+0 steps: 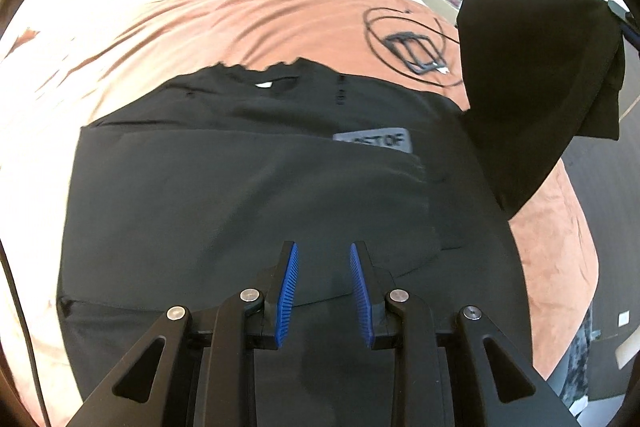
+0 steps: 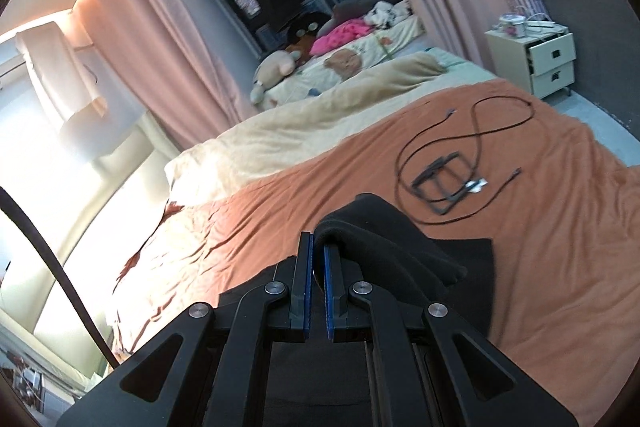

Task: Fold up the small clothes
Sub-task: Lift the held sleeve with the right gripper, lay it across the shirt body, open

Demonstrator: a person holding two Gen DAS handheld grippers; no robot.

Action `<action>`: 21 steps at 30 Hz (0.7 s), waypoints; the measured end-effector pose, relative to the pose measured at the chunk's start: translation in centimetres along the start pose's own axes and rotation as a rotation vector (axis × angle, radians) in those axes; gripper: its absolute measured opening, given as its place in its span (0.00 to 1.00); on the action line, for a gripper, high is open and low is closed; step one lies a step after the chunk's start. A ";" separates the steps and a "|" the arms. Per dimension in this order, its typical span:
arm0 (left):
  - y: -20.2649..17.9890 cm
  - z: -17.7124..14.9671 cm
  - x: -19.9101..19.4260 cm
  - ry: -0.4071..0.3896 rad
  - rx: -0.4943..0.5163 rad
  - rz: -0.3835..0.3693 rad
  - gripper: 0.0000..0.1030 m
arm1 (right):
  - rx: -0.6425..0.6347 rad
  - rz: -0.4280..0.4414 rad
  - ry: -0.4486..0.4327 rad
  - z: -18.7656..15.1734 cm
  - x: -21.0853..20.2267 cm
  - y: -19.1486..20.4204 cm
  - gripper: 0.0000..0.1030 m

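A black T-shirt (image 1: 248,195) lies partly folded on the orange bedspread (image 1: 224,23), with a grey printed patch (image 1: 374,141) showing near its right side. My left gripper (image 1: 324,251) is open and empty, hovering just above the shirt's lower middle. My right gripper (image 2: 319,243) is shut on the shirt's right edge (image 2: 384,235) and holds that part lifted in the air; in the left wrist view the raised black flap (image 1: 536,87) hangs at the upper right.
A black cable and a small black frame (image 2: 444,183) lie on the bedspread beyond the shirt. A beige blanket (image 2: 304,123), soft toys (image 2: 280,67) and a pink item lie at the head of the bed. A white bedside drawer unit (image 2: 544,63) stands at right.
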State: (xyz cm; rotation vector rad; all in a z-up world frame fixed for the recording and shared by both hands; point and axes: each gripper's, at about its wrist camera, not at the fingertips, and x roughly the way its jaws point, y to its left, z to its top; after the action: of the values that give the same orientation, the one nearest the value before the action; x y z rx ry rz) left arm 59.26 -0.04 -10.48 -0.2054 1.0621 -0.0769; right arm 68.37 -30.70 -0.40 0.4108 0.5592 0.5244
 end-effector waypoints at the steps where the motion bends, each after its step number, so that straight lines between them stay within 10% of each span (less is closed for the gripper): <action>1: 0.8 -0.1 -0.1 -0.001 -0.008 0.003 0.28 | -0.003 0.007 0.009 0.0 0.7 0.2 0.01; 21: 10.0 -3.2 -1.9 0.012 -0.094 0.086 0.28 | 0.053 0.025 0.307 -6.9 15.7 0.8 0.05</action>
State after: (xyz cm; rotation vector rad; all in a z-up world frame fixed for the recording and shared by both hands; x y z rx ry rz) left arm 55.15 9.66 -12.39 -0.2447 1.0860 0.0493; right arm 75.37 -19.59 -11.44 0.3908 0.8660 0.6023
